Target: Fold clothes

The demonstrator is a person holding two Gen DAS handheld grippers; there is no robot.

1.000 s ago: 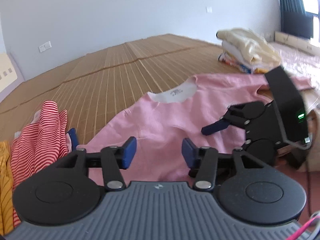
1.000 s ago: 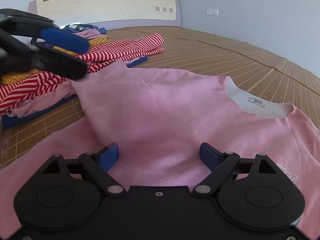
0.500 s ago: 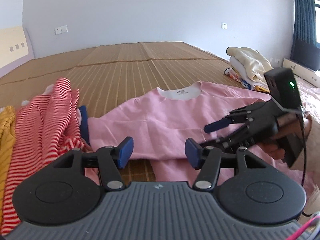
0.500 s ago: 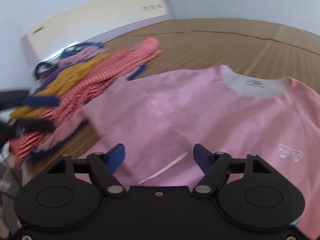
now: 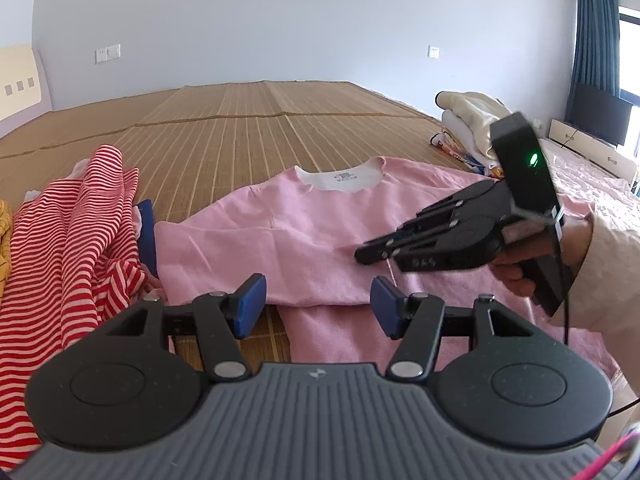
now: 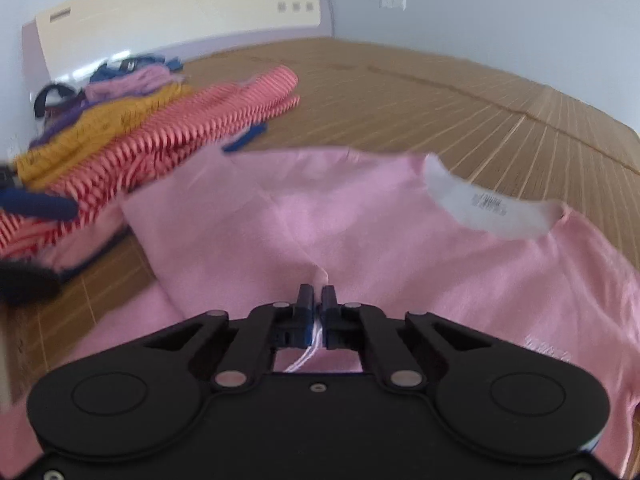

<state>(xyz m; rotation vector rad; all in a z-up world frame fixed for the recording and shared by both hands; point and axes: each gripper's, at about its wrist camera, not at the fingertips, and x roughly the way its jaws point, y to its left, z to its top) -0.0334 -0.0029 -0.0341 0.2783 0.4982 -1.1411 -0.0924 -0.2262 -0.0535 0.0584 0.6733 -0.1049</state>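
Half a second ago the right gripper (image 6: 316,300) was spread wide above the cloth; now its fingers are pressed together on a small tuft of the pink shirt (image 5: 288,240), with a white thread or tag caught between them. Both cameras have also shifted, the right one blurred by motion.

That shirt lies on the woven mat (image 5: 248,136) covering the bed, white neckline (image 5: 340,178) away from the person, its left side already turned in over the body. Seen from the left wrist, the right gripper (image 5: 362,254) reaches in low over the shirt's middle, held by a hand (image 5: 520,268) in a cream sleeve. The left gripper (image 5: 317,306) hovers at the near edge of the folded part, fingers spread with nothing between them.

A pile of clothes sits just to the left: a red striped top (image 5: 72,240) touching or nearly touching the shirt's edge, with yellow and purple pieces behind it. Folded pale clothes (image 5: 472,120) are stacked well apart on the right.

The pinch looks thin, perhaps only one layer or mostly thread. If pulled sideways, it may slip out, or lift the top layer alone and bunch the fold beneath. With the left fingers not holding anything down, the whole shirt could slide across the smooth mat instead of creasing. A wide swing leftward could also drag the striped top along.
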